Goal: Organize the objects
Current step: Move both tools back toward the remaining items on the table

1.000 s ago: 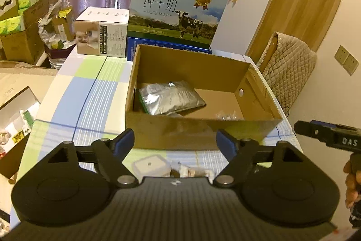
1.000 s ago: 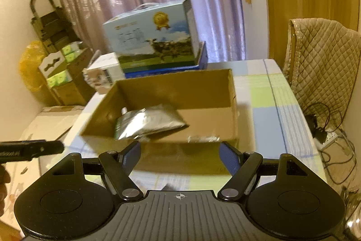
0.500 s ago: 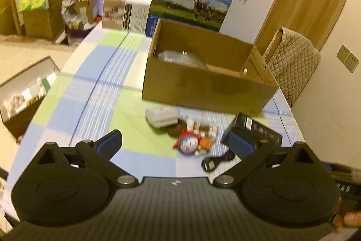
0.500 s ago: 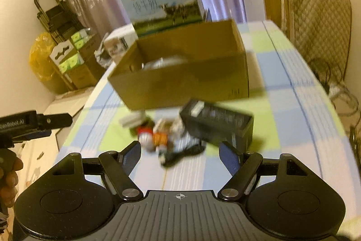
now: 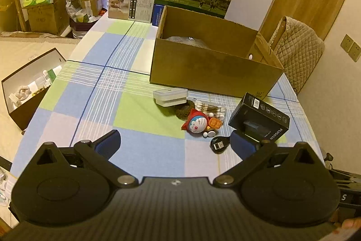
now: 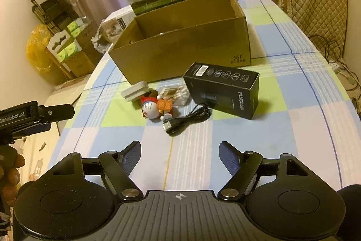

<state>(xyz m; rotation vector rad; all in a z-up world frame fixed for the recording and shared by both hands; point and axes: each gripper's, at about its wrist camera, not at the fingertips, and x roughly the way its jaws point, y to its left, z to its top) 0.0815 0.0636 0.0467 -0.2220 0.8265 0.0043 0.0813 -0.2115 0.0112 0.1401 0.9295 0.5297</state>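
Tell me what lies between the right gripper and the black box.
Only the black USB cable lies partly along the way, coiled just before the black box. The right gripper is open over bare tablecloth; nothing else intervenes.

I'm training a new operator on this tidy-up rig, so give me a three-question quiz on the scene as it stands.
1. True or false: the right gripper is shut on the black cable.
2. What lies between the white case and the black carton: A) a toy figure, B) a mug, C) a book?
3. Which container stands open behind the clutter?

Key: 1. False, both grippers are open and empty, the left gripper too. 2. A. 3. The cardboard box.
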